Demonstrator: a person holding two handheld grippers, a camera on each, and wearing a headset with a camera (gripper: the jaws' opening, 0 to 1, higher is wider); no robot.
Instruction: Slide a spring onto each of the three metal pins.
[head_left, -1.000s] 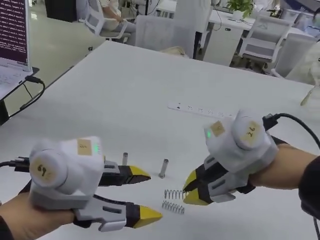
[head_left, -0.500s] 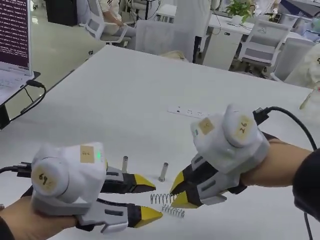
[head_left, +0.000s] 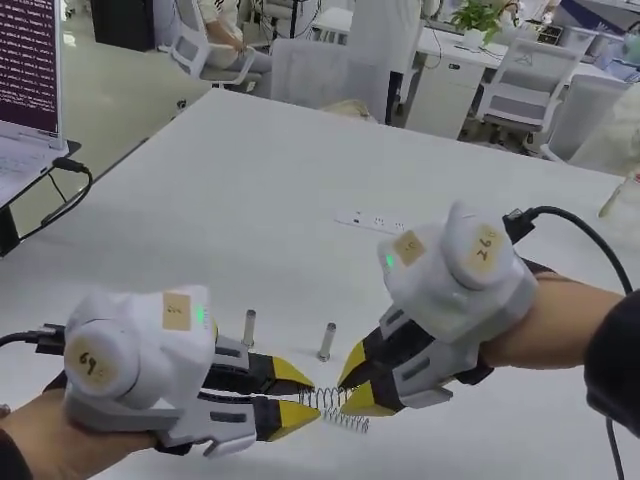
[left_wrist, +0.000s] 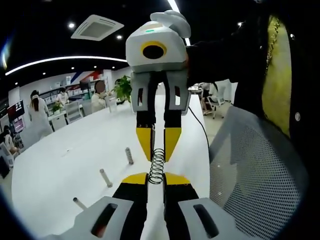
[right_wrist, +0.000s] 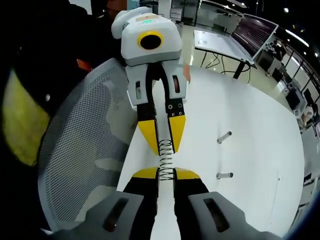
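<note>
Pinching one spring (head_left: 326, 397) from opposite ends, the left claw (head_left: 312, 396) and right claw (head_left: 350, 392) face tip to tip, both closed narrow on it, while a pin (head_left: 327, 341) stands just beyond them on the counter (head_left: 250, 180).

L tool (head_left: 303, 395), R tool (head_left: 346, 392): white/blk, yellow tips; spring (head_left: 322, 398) silver; pins (head_left: 326, 340) grey; table (head_left: 300, 180) white

Two springs (head_left: 325, 398), two bare metal pins (head_left: 327, 341), two grippers (head_left: 297, 392).
</note>
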